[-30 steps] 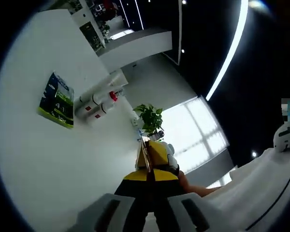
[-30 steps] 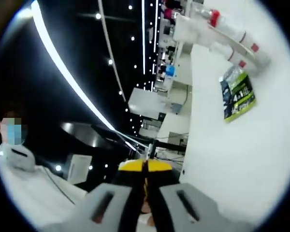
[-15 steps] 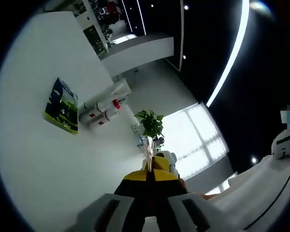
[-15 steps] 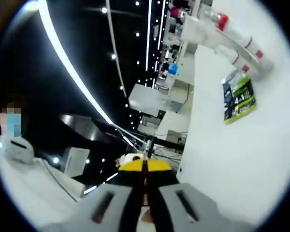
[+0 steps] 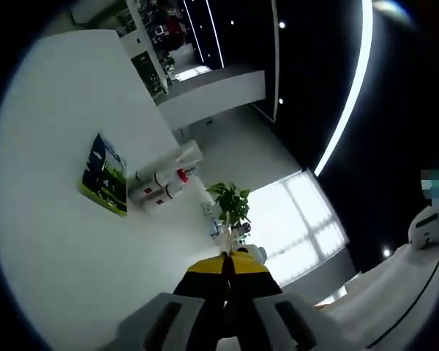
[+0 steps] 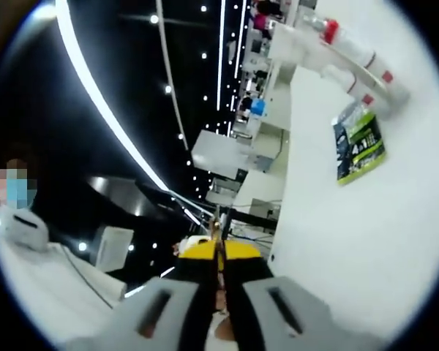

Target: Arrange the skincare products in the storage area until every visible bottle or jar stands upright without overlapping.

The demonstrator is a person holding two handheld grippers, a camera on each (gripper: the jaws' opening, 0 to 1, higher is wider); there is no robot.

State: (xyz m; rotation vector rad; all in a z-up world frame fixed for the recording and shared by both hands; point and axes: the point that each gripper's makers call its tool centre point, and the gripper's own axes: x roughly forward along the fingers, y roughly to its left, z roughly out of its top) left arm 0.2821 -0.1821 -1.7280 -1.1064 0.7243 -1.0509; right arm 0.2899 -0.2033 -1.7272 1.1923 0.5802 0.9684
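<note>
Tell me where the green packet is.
The green packet lies flat on the white table, beside the white bottles with red caps; the right gripper view shows it upper right.

On the white table (image 5: 51, 219) lie three pale bottles (image 5: 161, 186), two of them with red caps and one plain, beside one green-and-black sachet (image 5: 106, 175), with one potted plant (image 5: 230, 205) past the table's edge and two long ceiling light strips (image 5: 344, 95) overhead.

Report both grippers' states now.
Left gripper: shut, jaws together, holding nothing.
Right gripper: shut, jaws together, holding nothing.
</note>
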